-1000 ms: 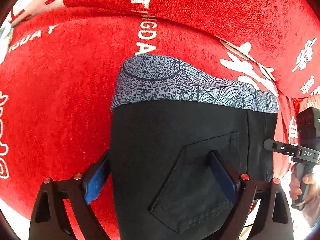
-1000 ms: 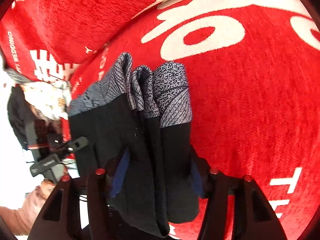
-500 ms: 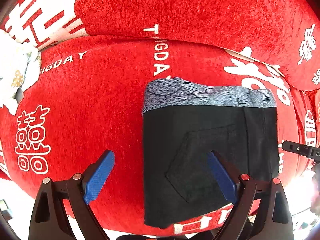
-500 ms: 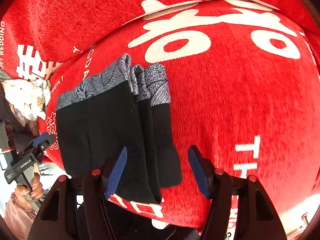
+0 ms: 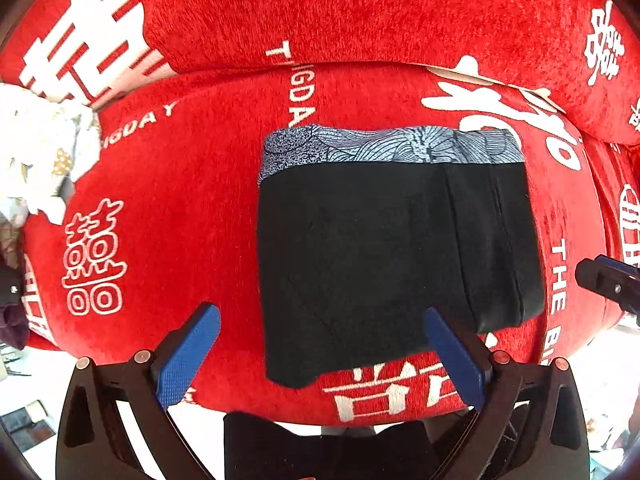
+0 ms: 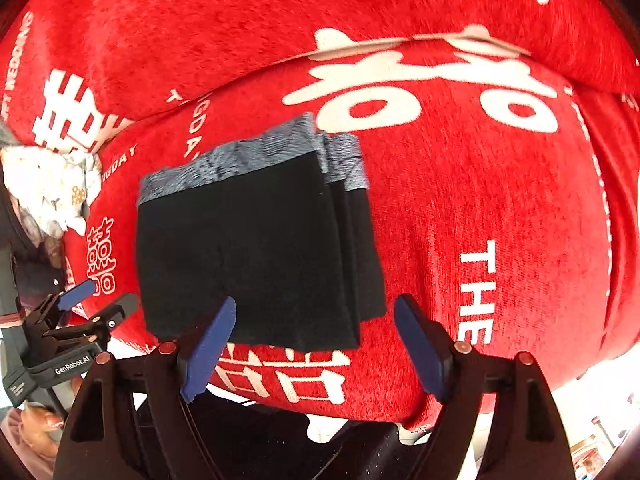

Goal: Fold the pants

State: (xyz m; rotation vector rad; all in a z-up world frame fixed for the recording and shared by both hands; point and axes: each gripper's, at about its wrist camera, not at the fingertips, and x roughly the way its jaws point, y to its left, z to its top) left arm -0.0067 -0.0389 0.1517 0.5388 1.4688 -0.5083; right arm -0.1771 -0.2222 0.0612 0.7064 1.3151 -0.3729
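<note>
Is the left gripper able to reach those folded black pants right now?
Probably yes: the left gripper is open just short of the folded pants on the red cushion, with nothing between.

Folded black pants (image 5: 384,252) flat on red cover (image 5: 180,208); left gripper (image 5: 320,354) spread wide near, clear of fabric; right gripper (image 5: 608,284) tip at right edge.
</note>
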